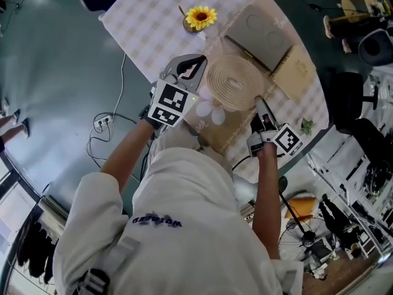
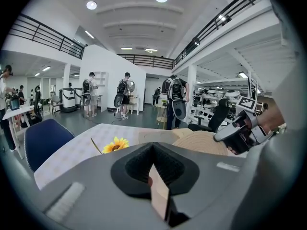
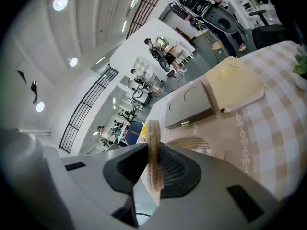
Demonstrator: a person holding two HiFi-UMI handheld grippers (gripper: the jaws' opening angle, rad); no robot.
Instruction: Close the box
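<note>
A round woven straw disc (image 1: 233,82) lies near the table's front edge, partly over a brown sheet with pale round marks (image 1: 215,133). My right gripper (image 1: 261,106) is at its right rim. In the right gripper view the jaws (image 3: 153,162) are shut on a woven straw edge (image 3: 152,138) standing upright between them. My left gripper (image 1: 195,63) sits at the disc's left side. In the left gripper view its jaws (image 2: 154,176) pinch a thin brown card edge (image 2: 159,198), with the disc (image 2: 204,142) ahead. A grey box (image 1: 258,32) with two round marks lies behind the disc.
A beige box (image 1: 295,72) lies to the right of the grey one (image 3: 189,104). A sunflower (image 1: 201,17) stands at the back of the checked tablecloth (image 1: 141,23). A small green plant (image 1: 306,126) is at the right edge. Cables (image 1: 101,125) lie on the floor. People stand far off.
</note>
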